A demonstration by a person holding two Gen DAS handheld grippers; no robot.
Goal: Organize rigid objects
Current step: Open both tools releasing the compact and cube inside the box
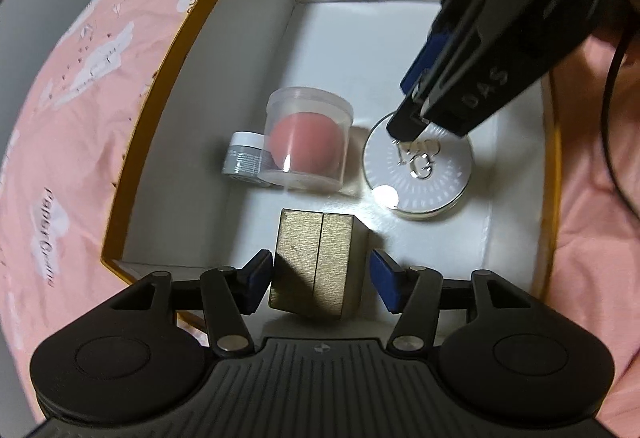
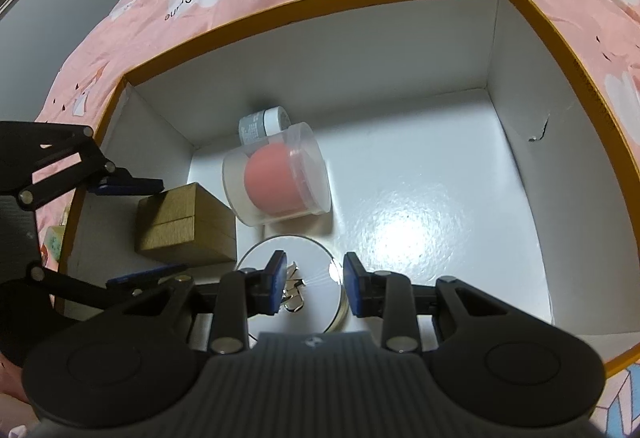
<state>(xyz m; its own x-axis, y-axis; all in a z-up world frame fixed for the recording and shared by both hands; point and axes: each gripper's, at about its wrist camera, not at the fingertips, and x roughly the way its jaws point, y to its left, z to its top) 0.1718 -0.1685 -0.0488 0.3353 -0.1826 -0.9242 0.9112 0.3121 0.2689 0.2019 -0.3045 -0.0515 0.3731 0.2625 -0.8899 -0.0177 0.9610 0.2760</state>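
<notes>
The left gripper [image 1: 320, 278] reaches into an open white-lined box [image 1: 224, 86] with an orange rim, resting on a pink bedspread [image 1: 80, 78] printed with white clouds. Its jaws stand spread on either side of a gold rectangular case [image 1: 316, 262]; the left blue pad is just beside the case, the right pad apart from it. Beyond lies a clear plastic tub [image 1: 306, 142] on its side holding a pink sponge [image 1: 304, 146], with a small grey jar [image 1: 246, 156] just beside it. To the right, the right gripper [image 1: 408, 126] comes down from above onto a round silver compact [image 1: 418, 174].
</notes>
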